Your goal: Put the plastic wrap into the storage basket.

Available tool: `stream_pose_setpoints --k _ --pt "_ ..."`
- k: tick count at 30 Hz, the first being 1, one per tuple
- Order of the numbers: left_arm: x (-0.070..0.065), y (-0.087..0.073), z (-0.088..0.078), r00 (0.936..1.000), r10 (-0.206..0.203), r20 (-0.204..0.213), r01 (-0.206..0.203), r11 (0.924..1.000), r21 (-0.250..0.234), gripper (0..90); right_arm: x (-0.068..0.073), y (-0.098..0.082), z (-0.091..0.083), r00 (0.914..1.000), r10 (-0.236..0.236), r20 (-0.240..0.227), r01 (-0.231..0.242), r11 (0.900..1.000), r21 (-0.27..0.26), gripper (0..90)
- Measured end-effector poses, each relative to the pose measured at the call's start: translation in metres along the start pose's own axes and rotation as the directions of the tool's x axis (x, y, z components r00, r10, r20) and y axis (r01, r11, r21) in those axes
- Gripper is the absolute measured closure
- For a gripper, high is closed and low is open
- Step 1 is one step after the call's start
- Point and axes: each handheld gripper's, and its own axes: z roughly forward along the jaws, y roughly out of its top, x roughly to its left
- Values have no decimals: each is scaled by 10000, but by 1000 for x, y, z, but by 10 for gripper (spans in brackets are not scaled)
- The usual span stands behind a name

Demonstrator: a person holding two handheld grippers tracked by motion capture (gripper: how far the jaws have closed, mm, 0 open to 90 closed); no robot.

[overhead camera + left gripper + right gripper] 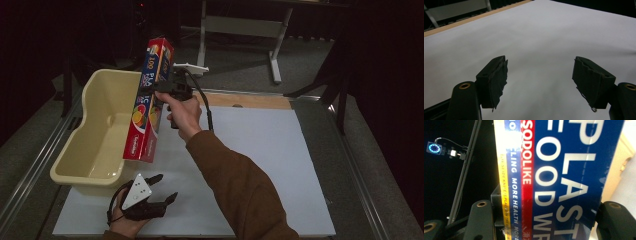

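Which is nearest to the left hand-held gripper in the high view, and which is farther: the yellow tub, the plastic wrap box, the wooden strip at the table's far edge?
From the left hand-held gripper, at the table's near edge:
1. Yellow tub, just beyond it, on the left side.
2. Plastic wrap box, held up over the tub's right rim by the right hand-held gripper.
3. Wooden strip, along the table's far edge.

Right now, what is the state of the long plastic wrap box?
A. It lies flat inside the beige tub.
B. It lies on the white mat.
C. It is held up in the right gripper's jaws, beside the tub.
C: the right gripper clamps the plastic wrap box upright, off the mat, at the edge of the beige tub.
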Motion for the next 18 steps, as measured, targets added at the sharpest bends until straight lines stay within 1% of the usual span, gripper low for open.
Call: stream_pose_setpoints --k 4,8,10,14,16,18 --pt "0 -1 1 10000 -57 58 57 10000 -40 278 3 0 9 9996 185 -198 -185 9998 16 400" --pt "0 -2 1 9999 -50 103 50 10000 -27 278 5 -1 13 9993 225 -295 -225 9997 23 401" --pt "0 -2 1 9999 -44 108 44 10000 -9 278 6 -4 18 9991 303 -305 -303 9995 11 400" --pt "0 -1 0 9999 1 119 0 10000 -89 278 6 -9 29 9982 463 -368 -459 9989 131 400" --pt "0 -1 0 9999 8 104 -6 9999 -117 278 6 -11 35 9969 639 -459 -629 9978 230 400" --pt "0 -1 0 9999 4 111 -2 9999 -123 278 7 -13 41 9965 683 -473 -671 9974 269 400"
